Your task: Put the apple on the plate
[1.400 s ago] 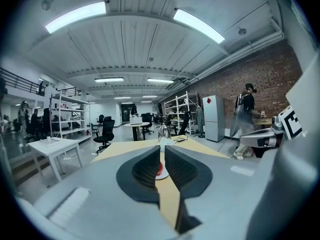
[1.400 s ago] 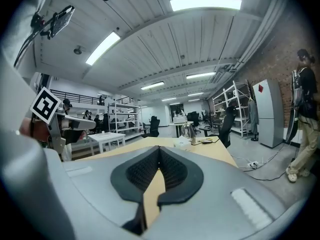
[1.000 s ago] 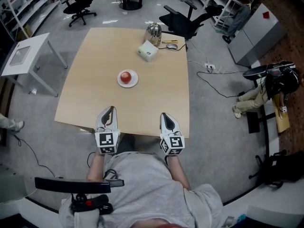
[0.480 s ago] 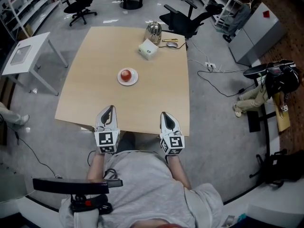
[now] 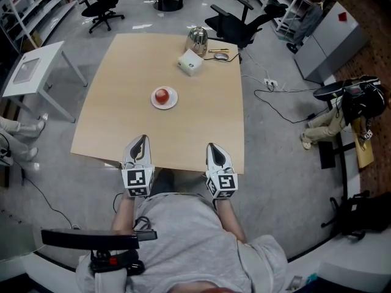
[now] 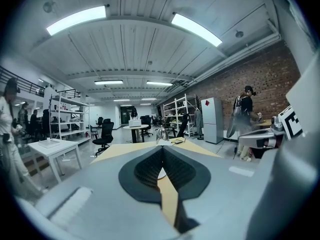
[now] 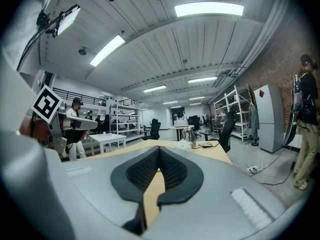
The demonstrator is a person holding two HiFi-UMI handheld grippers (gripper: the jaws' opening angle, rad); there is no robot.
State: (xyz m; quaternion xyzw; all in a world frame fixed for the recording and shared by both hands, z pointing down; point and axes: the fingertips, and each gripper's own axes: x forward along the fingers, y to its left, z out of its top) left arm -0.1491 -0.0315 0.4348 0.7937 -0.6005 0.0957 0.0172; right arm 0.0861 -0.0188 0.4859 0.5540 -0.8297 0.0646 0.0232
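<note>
The left gripper [image 5: 142, 140] had its fingers [image 6: 142, 176] pressed together on nothing, and the right gripper [image 5: 211, 146] likewise showed its fingers [image 7: 176, 176] closed and empty. Both pointed across the pale wooden desk [image 5: 116, 115] from its near edge, well apart from the white plate [image 5: 173, 103]. The left one was on the person's side of the plate and a little to its left, the right one on that same side and to its right. The red apple [image 5: 161, 95] sat on the plate. Beyond the plate stood a white box [image 5: 190, 63], and farther beyond it a shiny metal kettle [image 5: 197, 40].
</note>
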